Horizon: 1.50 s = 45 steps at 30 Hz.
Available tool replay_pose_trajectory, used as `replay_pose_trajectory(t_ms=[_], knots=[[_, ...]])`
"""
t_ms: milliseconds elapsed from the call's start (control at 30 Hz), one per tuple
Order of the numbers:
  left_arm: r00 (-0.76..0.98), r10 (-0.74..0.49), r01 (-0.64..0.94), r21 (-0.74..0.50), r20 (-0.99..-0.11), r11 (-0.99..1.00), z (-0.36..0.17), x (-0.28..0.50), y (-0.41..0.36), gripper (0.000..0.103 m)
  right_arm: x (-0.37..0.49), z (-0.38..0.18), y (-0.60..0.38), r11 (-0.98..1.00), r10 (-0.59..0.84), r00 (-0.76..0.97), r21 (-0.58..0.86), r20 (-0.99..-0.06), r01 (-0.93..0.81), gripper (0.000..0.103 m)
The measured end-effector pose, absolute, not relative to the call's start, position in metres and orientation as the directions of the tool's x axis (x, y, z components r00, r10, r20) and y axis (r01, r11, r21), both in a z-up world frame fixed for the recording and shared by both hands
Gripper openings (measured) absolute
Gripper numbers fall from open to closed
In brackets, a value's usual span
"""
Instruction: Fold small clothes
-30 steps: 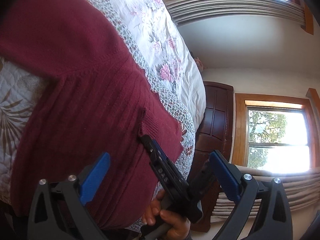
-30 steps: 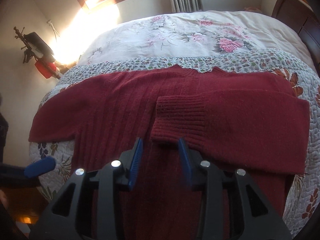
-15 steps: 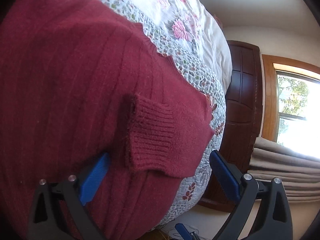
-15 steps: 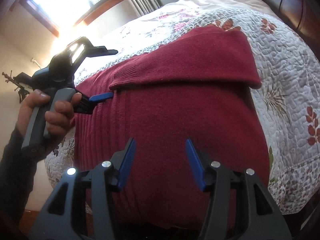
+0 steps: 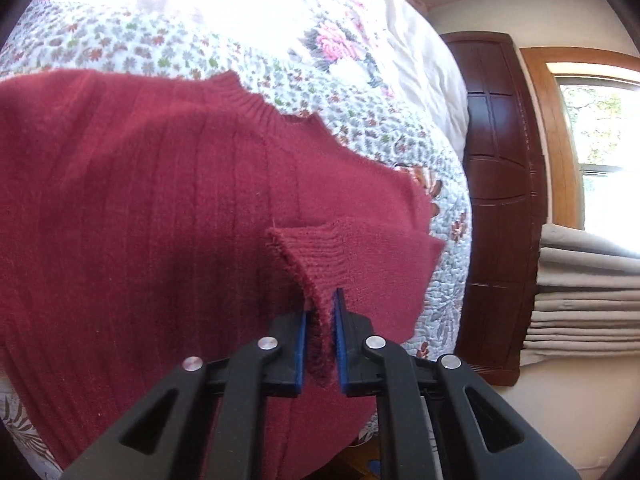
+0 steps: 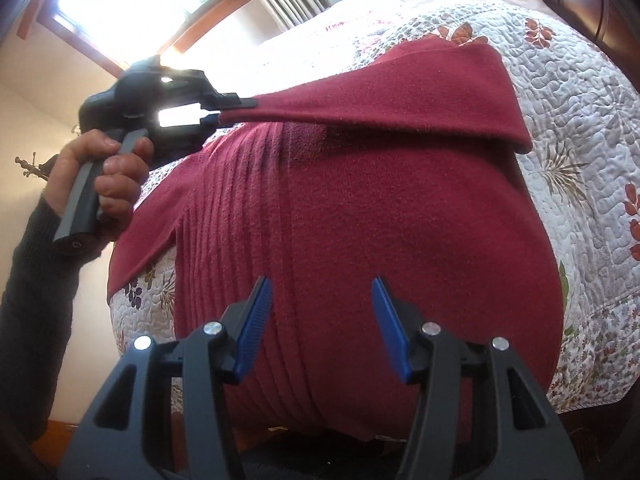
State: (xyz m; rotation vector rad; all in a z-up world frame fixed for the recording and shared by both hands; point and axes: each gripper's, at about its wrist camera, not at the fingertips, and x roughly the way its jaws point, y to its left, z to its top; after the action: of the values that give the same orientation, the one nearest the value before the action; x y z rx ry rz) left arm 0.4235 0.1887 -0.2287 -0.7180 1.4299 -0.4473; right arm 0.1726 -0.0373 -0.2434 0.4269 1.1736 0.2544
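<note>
We see a dark red sweater [image 5: 152,216] lying flat on the bed [image 5: 360,92], filling the middle of both views. Our left hand-held gripper [image 5: 321,328], low in the left view, pinches the ribbed cuff [image 5: 320,252] of one sleeve and lifts it off the sweater. At the upper left of the right view, a hand [image 6: 100,176] holds that gripper. Our right hand-held gripper [image 6: 320,320] is spread wide over the sweater's lower part, holding nothing.
</note>
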Motion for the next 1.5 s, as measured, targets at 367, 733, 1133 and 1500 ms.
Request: replay_pose_trajectory(t_ms=[367,733,1133,1500], knots=[[0.296,-0.639,-0.064,-0.682,-0.710,0.728,-0.145,0.427,0.290,0.006,0.171,-0.243,-0.033,0.890,0.417,0.362,0.455,-0.834,0.021,0.053],[0.257,-0.626,-0.254,-0.677,-0.736,0.691,-0.252,0.411,0.357,0.006,0.168,-0.246,-0.028,0.895,0.414,0.340,0.446,-0.844,0.017,0.053],[0.333,-0.433,-0.358,-0.537,-0.837,0.764,-0.266,0.387,0.378,0.026,0.165,-0.245,-0.032,0.900,0.404,0.340,0.435,-0.849,0.019,0.053],[0.320,-0.547,-0.275,-0.628,-0.774,0.728,-0.291,0.383,0.315,0.047,0.162,-0.226,-0.038,0.901,0.403,0.381,0.433,-0.832,-0.006,0.053]])
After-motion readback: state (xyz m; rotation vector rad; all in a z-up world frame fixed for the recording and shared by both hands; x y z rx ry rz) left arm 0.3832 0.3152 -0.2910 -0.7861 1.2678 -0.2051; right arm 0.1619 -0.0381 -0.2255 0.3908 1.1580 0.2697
